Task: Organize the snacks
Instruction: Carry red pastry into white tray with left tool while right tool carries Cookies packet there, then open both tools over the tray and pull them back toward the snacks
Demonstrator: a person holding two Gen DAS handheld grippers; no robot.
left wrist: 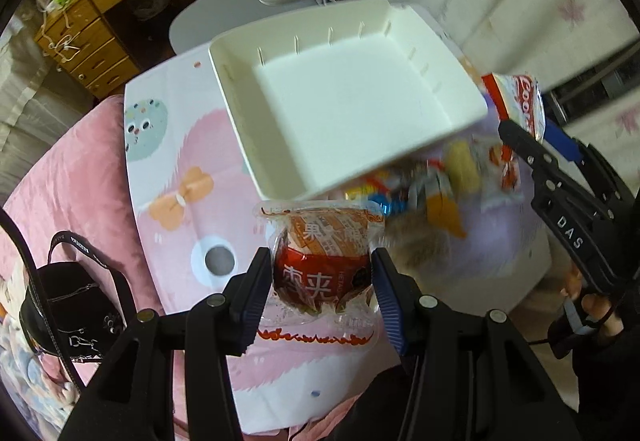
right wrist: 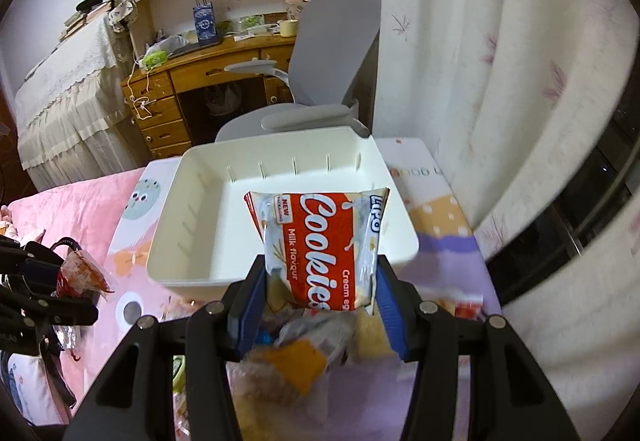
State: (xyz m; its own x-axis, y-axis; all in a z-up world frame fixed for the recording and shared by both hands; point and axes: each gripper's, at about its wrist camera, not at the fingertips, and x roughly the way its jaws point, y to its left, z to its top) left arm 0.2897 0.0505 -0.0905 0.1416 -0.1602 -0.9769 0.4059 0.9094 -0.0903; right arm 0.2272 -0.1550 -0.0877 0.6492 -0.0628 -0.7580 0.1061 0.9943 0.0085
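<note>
Barely begun: white bin (right wrist: 192,237) at desk's far edge still empty, left gripper (left wrist: 322,277) clamping red snack pack (left wrist: 320,265), right gripper (right wrist: 320,297) clamping cookie packet (right wrist: 320,241), loose snack pile (left wrist: 432,185) at near edge unsorted.

Dim indoor light, blurred fisheye edges

Bin (right wrist: 192,209) sits on table (right wrist: 440,233), snack pile (right wrist: 304,345) just in front (chair (right wrist: 336,53) behind).

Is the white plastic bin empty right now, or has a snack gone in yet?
Empty. The white plastic bin shows a bare floor in both views; the red-and-white cookie packet hangs in front of it, held in the right gripper.
</note>
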